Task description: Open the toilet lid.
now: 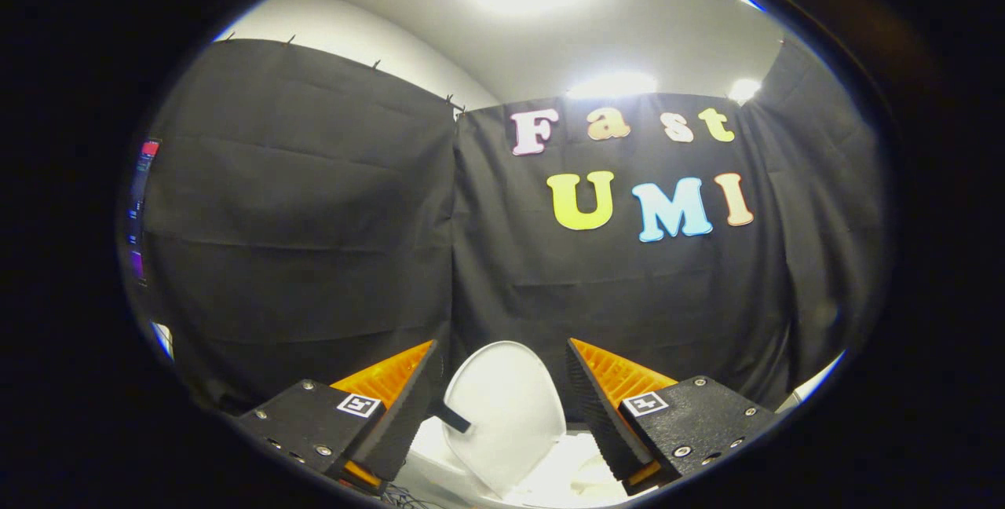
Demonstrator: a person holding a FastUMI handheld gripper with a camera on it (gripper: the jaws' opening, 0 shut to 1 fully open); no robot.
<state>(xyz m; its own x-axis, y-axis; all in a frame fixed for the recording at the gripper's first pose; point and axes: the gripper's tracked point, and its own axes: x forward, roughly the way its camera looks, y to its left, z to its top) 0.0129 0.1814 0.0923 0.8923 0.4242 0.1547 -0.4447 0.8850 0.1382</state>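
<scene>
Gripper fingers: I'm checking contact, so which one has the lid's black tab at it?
The left finger: the black tab on the raised toilet lid reaches it. The gripper is open.

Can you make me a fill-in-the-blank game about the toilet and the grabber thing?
1. The white toilet lid is standing ____.
2. The gripper has its two fingers ____.
3. The lid shows ____ the two orange fingers.
4. A small ____ strap sticks out from the lid's edge.

Missing words: up (raised); open (apart); between; black
</scene>
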